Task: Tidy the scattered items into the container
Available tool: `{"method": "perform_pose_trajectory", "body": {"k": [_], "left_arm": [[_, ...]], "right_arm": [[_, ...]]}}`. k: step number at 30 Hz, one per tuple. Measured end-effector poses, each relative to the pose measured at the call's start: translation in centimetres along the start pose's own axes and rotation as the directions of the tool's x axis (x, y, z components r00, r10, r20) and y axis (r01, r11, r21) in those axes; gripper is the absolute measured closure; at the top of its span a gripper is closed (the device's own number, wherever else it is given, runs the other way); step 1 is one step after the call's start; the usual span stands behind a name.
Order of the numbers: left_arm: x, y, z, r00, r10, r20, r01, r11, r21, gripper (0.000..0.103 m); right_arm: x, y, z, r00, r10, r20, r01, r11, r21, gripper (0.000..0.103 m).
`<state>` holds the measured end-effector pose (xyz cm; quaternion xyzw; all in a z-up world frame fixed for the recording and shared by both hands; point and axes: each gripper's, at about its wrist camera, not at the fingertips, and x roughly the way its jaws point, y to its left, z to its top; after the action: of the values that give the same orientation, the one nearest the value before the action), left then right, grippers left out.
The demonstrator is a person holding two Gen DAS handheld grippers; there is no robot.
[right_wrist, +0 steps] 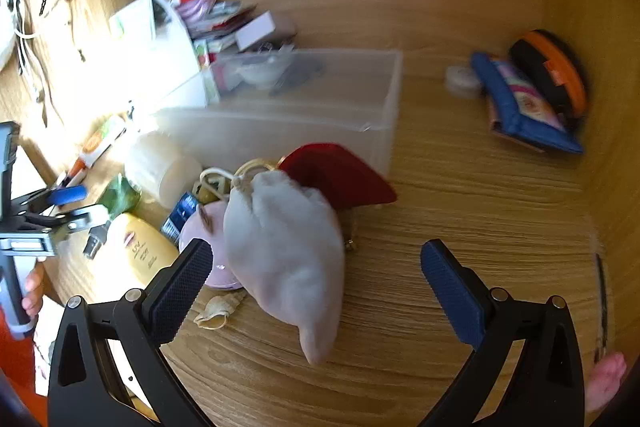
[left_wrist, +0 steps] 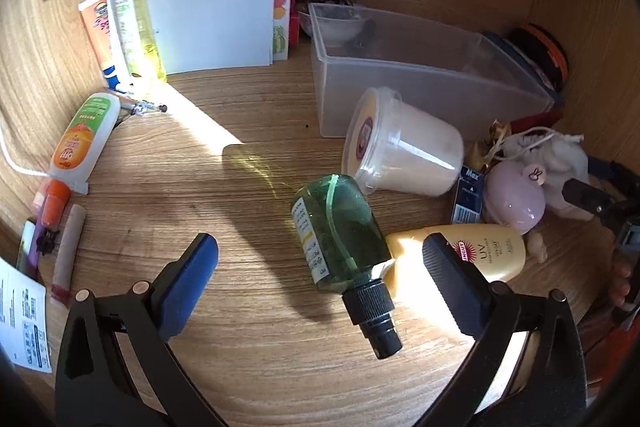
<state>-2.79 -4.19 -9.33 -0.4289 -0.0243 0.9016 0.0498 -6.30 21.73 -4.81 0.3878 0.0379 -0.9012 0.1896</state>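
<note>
My left gripper (left_wrist: pixel 320 267) stands open above a green spray bottle (left_wrist: pixel 340 233) that lies on its side with its black cap toward me. Beside it lie a yellow sunscreen tube (left_wrist: pixel 492 251), a tipped white tub (left_wrist: pixel 404 151), a pink case (left_wrist: pixel 516 197) and a small blue box (left_wrist: pixel 467 201). The clear plastic container (left_wrist: pixel 420 83) sits behind them. My right gripper (right_wrist: pixel 316 263) is open, low over a white cloth pouch (right_wrist: pixel 288 247) that lies between its fingers untouched. A red pouch (right_wrist: pixel 340 173) rests behind it, against the container (right_wrist: pixel 384 123).
At the left lie an orange-labelled tube (left_wrist: pixel 80 143), a tall yellow-green bottle (left_wrist: pixel 134 7), white papers (left_wrist: pixel 212 7) and pens. A blue booklet (right_wrist: pixel 520 107) and an orange-black round case (right_wrist: pixel 556 71) sit at the far right. A seashell (right_wrist: pixel 218 311) lies near my right gripper.
</note>
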Motion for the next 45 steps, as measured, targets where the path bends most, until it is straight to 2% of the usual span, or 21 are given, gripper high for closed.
{"method": "perform_pose_trajectory", "body": {"k": [3,5,6,8,10,12,20,22,23,26,29,32,37,45], "left_arm": [[0.4,0.2,0.2,1.000,-0.009,-0.013,0.009,1.000,-0.001,0.000],[0.6,0.5,0.3,1.000,-0.017,-0.022,0.017,1.000,-0.013,0.001],[0.6,0.7,0.4,0.999,-0.022,-0.025,0.021,1.000,-0.020,0.003],[0.7,1.0,0.6,0.998,-0.058,-0.036,0.057,0.998,-0.036,0.015],[0.9,1.4,0.8,0.995,-0.092,-0.049,0.088,0.994,-0.063,0.020],[1.2,1.6,1.0,0.993,-0.103,-0.054,0.099,0.992,-0.082,0.020],[2.1,1.6,1.5,0.991,-0.111,-0.069,0.104,0.989,-0.108,0.023],[2.2,1.4,1.6,0.995,-0.076,-0.066,0.071,0.994,-0.087,0.028],[2.2,1.3,1.7,0.996,-0.070,-0.061,0.065,0.995,-0.081,0.033],[2.3,0.8,1.6,0.998,-0.032,-0.057,0.030,0.998,-0.046,0.045],[2.4,0.3,1.5,0.999,0.018,-0.050,-0.018,1.000,-0.011,0.052],[2.3,0.4,1.5,0.998,-0.001,-0.055,0.000,1.000,-0.009,0.058],[2.2,1.0,1.5,0.999,0.002,-0.053,-0.005,0.999,-0.048,0.059],[-0.4,0.4,1.2,0.999,0.048,0.021,-0.047,0.998,-0.036,0.061]], "right_arm": [[1.1,-0.1,0.3,0.999,0.004,-0.041,-0.005,1.000,-0.014,0.002],[1.9,-0.2,0.5,0.998,0.014,-0.066,-0.016,1.000,-0.023,0.007],[2.1,-0.3,0.6,0.997,0.023,-0.072,-0.025,0.999,-0.026,0.012],[2.4,-0.7,0.9,0.995,0.060,-0.074,-0.062,0.998,-0.015,0.018],[2.5,-0.8,1.0,0.994,0.081,-0.075,-0.082,0.997,-0.009,0.027],[2.7,-1.0,1.1,0.992,0.095,-0.078,-0.096,0.995,-0.010,0.031],[4.3,-1.1,1.7,0.988,0.088,-0.124,-0.092,0.995,-0.024,0.034],[5.1,-1.2,1.7,0.985,0.093,-0.145,-0.097,0.995,-0.017,0.034],[5.5,-1.2,1.7,0.983,0.103,-0.154,-0.106,0.994,-0.011,0.035],[5.7,-0.9,1.7,0.982,0.119,-0.147,-0.124,0.992,-0.027,0.046],[5.4,-0.1,1.6,0.986,0.102,-0.130,-0.112,0.991,-0.077,0.057],[4.9,0.3,1.4,0.990,0.086,-0.111,-0.097,0.991,-0.096,0.061],[3.6,-0.2,1.5,0.983,0.158,-0.091,-0.163,0.986,-0.044,0.066],[0.3,-0.6,2.2,0.982,0.186,-0.017,-0.186,0.982,-0.023,0.068]]}}
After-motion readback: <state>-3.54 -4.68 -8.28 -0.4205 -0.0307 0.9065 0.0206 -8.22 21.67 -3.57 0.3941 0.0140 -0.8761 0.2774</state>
